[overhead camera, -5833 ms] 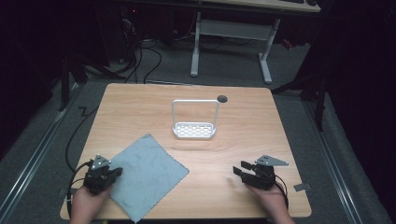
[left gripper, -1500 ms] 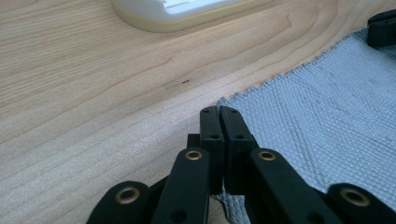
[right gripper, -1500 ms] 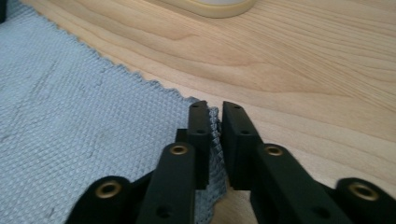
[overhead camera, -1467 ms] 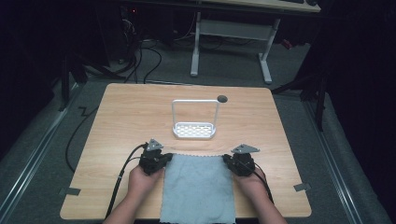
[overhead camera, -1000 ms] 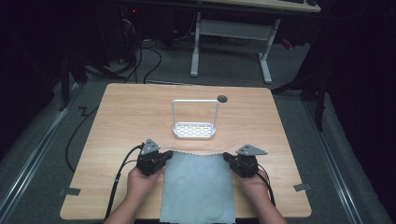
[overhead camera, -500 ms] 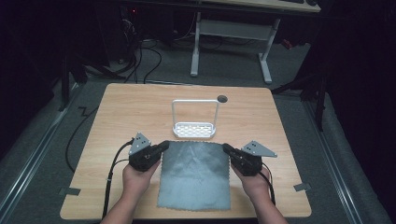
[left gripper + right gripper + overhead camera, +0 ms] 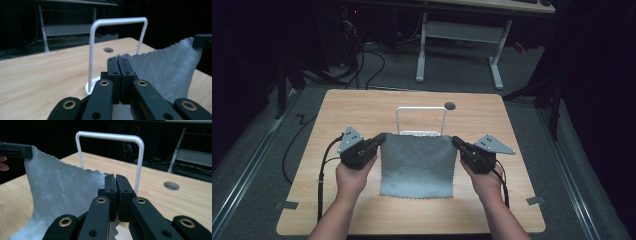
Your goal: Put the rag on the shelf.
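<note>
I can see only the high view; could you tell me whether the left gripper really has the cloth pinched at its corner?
Observer: Yes. In the left gripper view the left gripper has both jaws shut on the grey cloth.
Operator: And the right one, please?
Observer: The right gripper is likewise shut on the cloth's edge.
Operator: Is the rack clear of the cloth?
Observer: The white wire rack stands upright just behind it, its top bar above the cloth's edge.

Cloth (image 7: 417,160) hangs before the rack (image 7: 421,117), between both claws
</note>
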